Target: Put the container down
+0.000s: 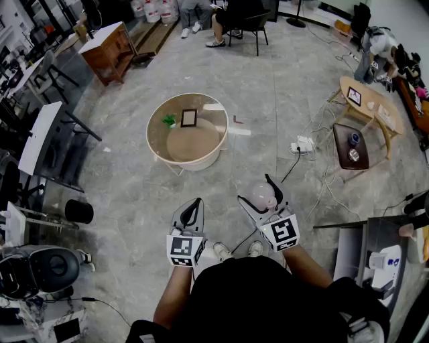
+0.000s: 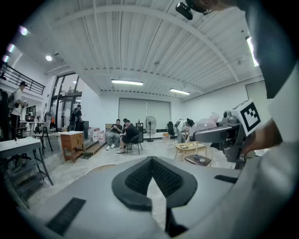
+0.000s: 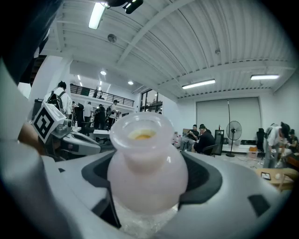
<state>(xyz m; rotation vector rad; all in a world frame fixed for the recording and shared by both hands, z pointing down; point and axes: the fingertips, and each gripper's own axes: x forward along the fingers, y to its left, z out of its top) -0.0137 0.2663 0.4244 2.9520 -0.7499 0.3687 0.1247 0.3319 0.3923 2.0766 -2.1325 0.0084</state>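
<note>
The container (image 1: 261,195) is a pale pink, milky jar with a narrow neck and a round belly. My right gripper (image 1: 263,193) is shut on it and holds it in the air above the floor, in front of the person's body. In the right gripper view the container (image 3: 145,161) fills the middle, mouth pointing away, with the dark pads (image 3: 207,179) pressed on its sides. My left gripper (image 1: 194,206) hangs beside it to the left, shut and holding nothing. In the left gripper view its fingertips (image 2: 150,161) meet at a point.
A round low table (image 1: 149,136) stands ahead on the grey stone floor, with a small dark frame (image 1: 189,118) and a green item (image 1: 169,120) on it. A power strip with cables (image 1: 303,144) and small side tables (image 1: 350,145) lie to the right. People sit at the back (image 1: 228,20).
</note>
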